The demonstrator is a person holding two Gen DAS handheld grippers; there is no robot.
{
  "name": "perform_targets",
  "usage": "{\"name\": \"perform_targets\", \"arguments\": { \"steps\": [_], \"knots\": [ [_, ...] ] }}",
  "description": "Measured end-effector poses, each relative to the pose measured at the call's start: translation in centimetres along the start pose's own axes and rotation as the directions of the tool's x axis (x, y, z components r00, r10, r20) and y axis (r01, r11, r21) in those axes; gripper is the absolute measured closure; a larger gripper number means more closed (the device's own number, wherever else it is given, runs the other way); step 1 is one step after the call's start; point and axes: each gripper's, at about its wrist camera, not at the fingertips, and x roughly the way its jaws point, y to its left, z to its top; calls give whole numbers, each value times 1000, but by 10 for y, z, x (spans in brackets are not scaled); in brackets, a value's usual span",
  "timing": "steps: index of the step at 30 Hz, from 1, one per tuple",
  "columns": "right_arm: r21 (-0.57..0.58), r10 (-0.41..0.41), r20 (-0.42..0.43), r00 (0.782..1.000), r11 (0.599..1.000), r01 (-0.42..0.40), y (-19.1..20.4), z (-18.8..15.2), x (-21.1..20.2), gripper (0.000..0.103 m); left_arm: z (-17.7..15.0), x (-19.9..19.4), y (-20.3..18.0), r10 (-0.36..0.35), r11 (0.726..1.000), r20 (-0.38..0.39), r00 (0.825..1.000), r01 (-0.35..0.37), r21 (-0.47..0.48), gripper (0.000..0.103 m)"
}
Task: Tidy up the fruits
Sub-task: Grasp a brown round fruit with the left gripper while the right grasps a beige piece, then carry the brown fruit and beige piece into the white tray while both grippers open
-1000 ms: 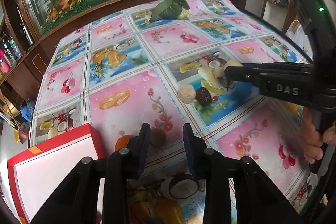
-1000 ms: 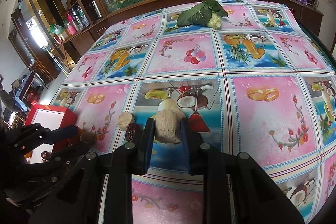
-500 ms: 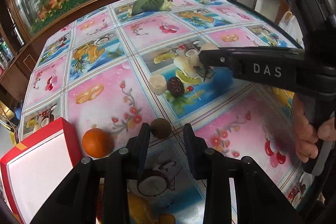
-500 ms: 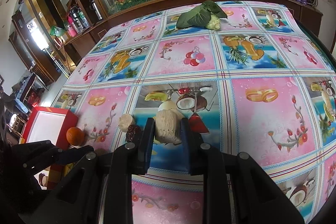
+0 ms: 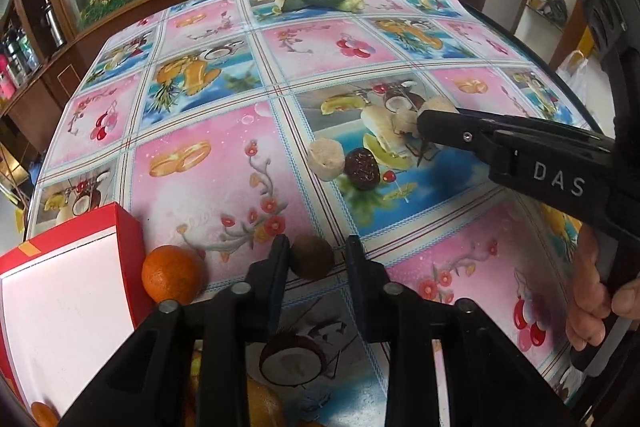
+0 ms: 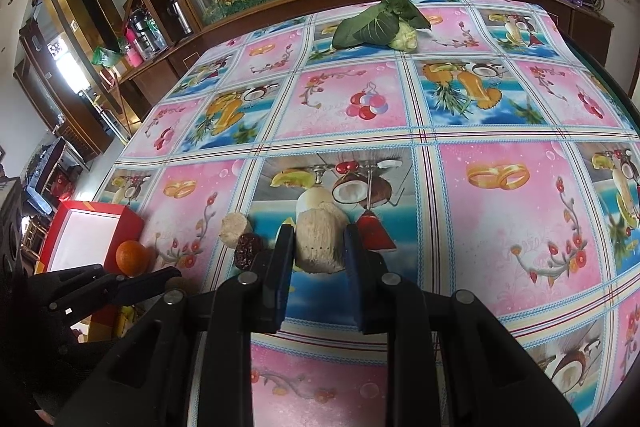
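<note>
Fruit-print oilcloth over worktop (image 6: 500, 107), glass cabinet of fake flowers behind. Pale fibrous peeled fruit chunk (image 6: 320, 245) near worktop middle, likely light and slightly soft, best taken across flat flanks; right gripper (image 6: 318, 247) fingers narrowly parted, hugging both flanks, seemingly gripped. Small brown round fruit (image 5: 312, 257) beside orange (image 5: 172, 273) and red box (image 5: 60, 291), firm, apt to roll; left gripper (image 5: 314, 259) fingers apart, straddling, right one clear

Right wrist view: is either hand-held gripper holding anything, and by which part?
The right hand-held gripper clamps the pale fibrous fruit by its sides. The left hand-held gripper is open around the small brown fruit, holding nothing.
</note>
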Motion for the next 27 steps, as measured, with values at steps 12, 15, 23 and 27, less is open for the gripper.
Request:
{"name": "perform_targets", "arguments": {
  "steps": [12, 15, 23, 27],
  "knots": [
    [-31, -28, 26, 999, 999, 29, 7, -4, -6, 76, -2, -12, 4, -5, 998, 29, 1000, 7, -70, 82],
    [-54, -37, 58, 998, 998, 40, 17, -9, -14, 76, -4, -32, 8, 18, 997, 70, 997, -12, -82, 82],
    [-110, 67, 150, 986, 993, -51, 72, -33, -46, 76, -32, -101, 44, 112, 984, 186, 976, -83, -157, 82],
    [-160, 135, 125, 983, 980, -114, 113, -45, -51, 76, -56, -124, 73, 172, 966, 207, 963, -124, -227, 82]
  ]
}}
